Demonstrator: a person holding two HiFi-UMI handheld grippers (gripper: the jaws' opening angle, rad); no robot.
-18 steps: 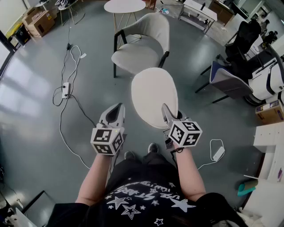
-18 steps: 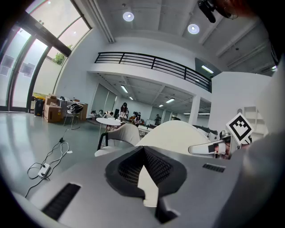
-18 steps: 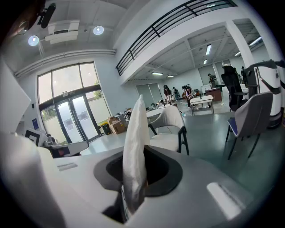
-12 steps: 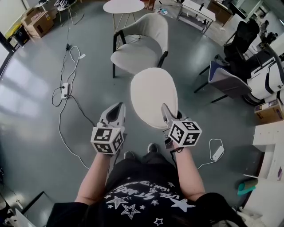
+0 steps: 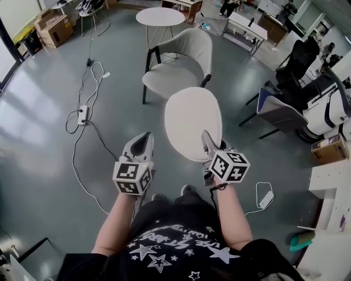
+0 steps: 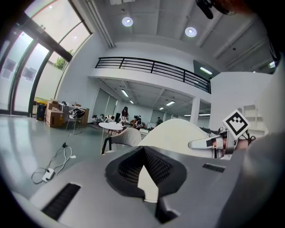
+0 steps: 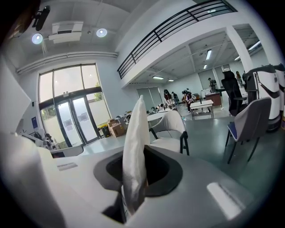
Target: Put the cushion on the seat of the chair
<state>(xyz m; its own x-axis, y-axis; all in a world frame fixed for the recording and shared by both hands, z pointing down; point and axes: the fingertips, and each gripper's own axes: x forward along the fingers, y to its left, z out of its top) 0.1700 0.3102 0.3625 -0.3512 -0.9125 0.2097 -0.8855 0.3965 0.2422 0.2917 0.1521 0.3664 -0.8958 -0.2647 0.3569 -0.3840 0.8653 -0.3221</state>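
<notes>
Head view looks steeply down from above the person, floor (image 5: 44,126) well below. Both gripper views sit low, close behind their own jaws, facing forward nearly level. All three share the chair (image 5: 175,66) and round table (image 5: 160,16)

Glossy grey floor (image 5: 38,153). Left of the round white table (image 5: 160,16), cardboard boxes (image 5: 53,28); nearer than it, a cabled power strip (image 5: 83,114).

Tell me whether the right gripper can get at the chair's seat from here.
Probably yes, with a step forward. The right gripper, shut on the cushion, faces the chair; its seat is bare and only open floor lies between.
</notes>
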